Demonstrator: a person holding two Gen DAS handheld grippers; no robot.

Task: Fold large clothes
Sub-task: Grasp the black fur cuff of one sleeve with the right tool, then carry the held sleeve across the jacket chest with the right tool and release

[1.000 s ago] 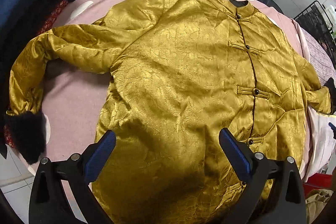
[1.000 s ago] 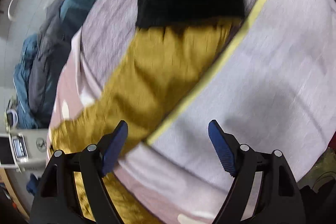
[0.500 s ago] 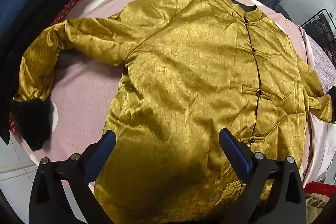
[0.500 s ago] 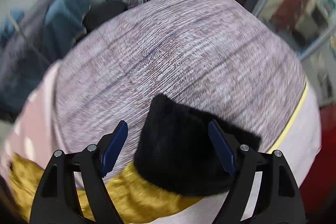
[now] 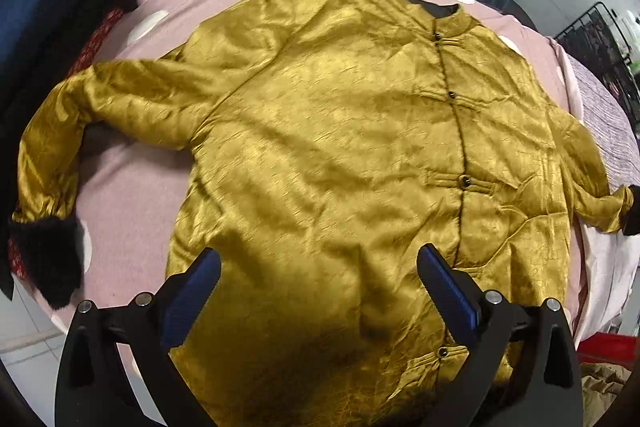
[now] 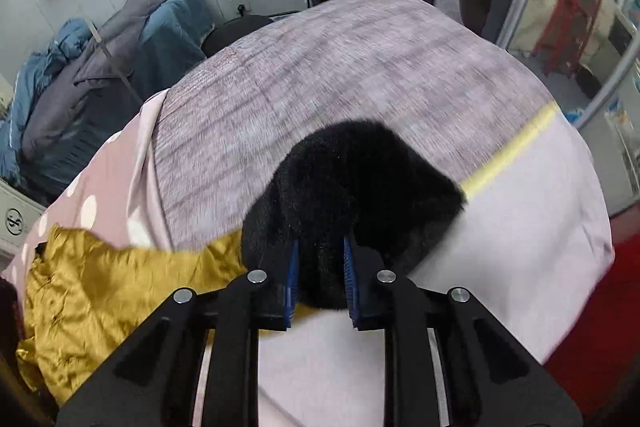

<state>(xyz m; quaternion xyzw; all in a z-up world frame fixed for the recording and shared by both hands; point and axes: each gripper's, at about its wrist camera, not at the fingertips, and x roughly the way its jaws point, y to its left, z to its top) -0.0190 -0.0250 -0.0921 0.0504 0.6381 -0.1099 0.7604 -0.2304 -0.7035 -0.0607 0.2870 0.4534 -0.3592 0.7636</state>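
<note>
Right gripper (image 6: 320,267) is closing, its blue pads already squeezing the black furry cuff (image 6: 356,195) at the end of one sleeve of the gold jacket (image 5: 340,155). Left gripper (image 5: 318,287) hangs over the hem with jaws wide apart, nothing between them. Jacket's spread front-up, buttoned, on the pink dotted sheet (image 5: 132,187). The grey blanket (image 6: 340,67) under that cuff is blurry, so I can't say for sure if the cuff touches it.

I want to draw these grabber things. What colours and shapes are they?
The left gripper and right gripper look alike: chunky black frames with triangle-shaped cut-outs, round silver bolts at the joints, and two fingers tipped with ridged dark blue pads. No cables, markings, hands or sleeves show.
</note>
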